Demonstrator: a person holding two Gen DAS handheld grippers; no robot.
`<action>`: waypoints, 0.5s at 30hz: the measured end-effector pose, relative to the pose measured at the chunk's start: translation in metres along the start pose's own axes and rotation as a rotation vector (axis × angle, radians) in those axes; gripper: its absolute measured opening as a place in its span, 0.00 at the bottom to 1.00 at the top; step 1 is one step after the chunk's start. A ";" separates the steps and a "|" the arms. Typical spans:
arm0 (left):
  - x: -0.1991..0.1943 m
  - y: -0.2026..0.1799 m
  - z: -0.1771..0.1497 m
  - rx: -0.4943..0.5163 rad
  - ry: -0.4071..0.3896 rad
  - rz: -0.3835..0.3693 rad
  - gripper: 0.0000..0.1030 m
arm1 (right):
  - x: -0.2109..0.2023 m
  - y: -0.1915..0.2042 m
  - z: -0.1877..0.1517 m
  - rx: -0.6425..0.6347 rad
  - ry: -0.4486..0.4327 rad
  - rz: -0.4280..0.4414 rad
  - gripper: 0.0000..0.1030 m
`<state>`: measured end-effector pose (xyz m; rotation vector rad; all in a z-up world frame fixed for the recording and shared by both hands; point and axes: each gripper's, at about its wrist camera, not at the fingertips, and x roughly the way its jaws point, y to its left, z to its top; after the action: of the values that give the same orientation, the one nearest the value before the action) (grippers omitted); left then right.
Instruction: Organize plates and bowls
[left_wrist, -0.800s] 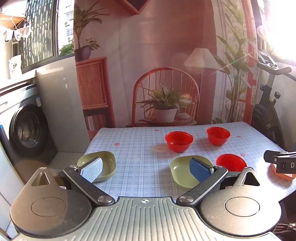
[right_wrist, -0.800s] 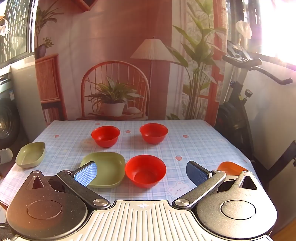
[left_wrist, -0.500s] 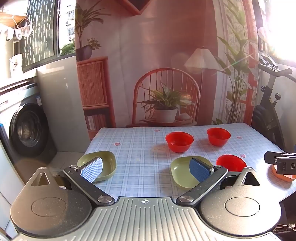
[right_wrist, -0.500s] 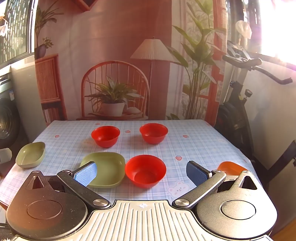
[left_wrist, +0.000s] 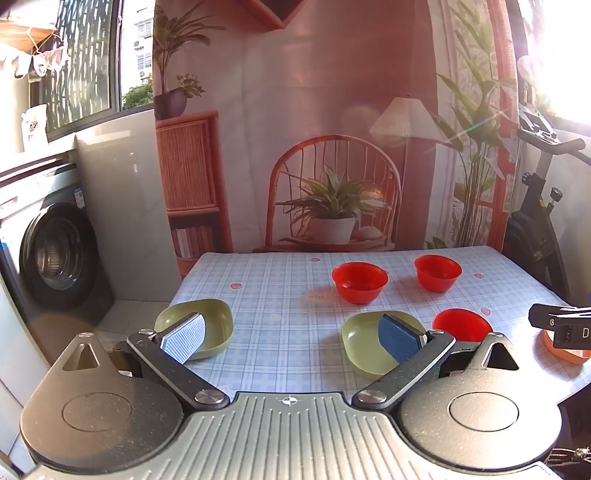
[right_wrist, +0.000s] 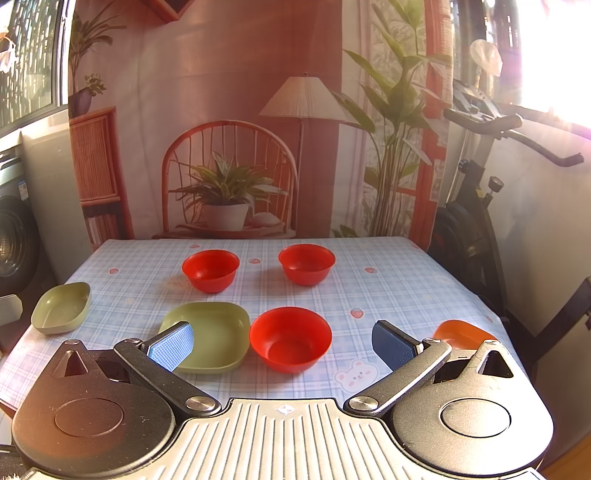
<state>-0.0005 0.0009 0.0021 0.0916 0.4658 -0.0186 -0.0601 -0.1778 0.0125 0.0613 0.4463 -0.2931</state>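
Three red bowls stand on the checked tablecloth: two at the back (right_wrist: 211, 269) (right_wrist: 307, 263) and one nearer (right_wrist: 290, 339). A green plate (right_wrist: 214, 332) lies just left of the near bowl, and a second green plate (right_wrist: 61, 307) sits at the table's left edge. An orange plate (right_wrist: 463, 334) lies at the near right. My right gripper (right_wrist: 282, 345) hangs open above the near edge, with nothing between its fingers. My left gripper (left_wrist: 291, 338) is open too, over the near left of the table, the two green plates (left_wrist: 195, 326) (left_wrist: 369, 341) behind its pads.
The table (right_wrist: 406, 291) backs onto a printed backdrop of a chair and a plant. A washing machine (left_wrist: 55, 254) stands to the left, an exercise bike (right_wrist: 476, 206) to the right. The tip of the other gripper (left_wrist: 561, 325) shows at the left wrist view's right edge.
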 end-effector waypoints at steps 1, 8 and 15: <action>0.000 0.000 0.000 0.000 0.000 -0.001 0.98 | 0.000 0.000 0.000 0.000 0.000 0.000 1.00; 0.000 0.002 -0.001 -0.003 0.003 -0.001 0.98 | 0.000 -0.001 0.000 0.001 0.001 0.002 1.00; 0.000 0.002 -0.001 -0.004 0.002 -0.001 0.98 | 0.000 -0.001 0.000 0.001 0.002 0.003 0.99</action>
<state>-0.0009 0.0030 0.0016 0.0877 0.4684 -0.0189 -0.0608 -0.1785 0.0126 0.0626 0.4478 -0.2905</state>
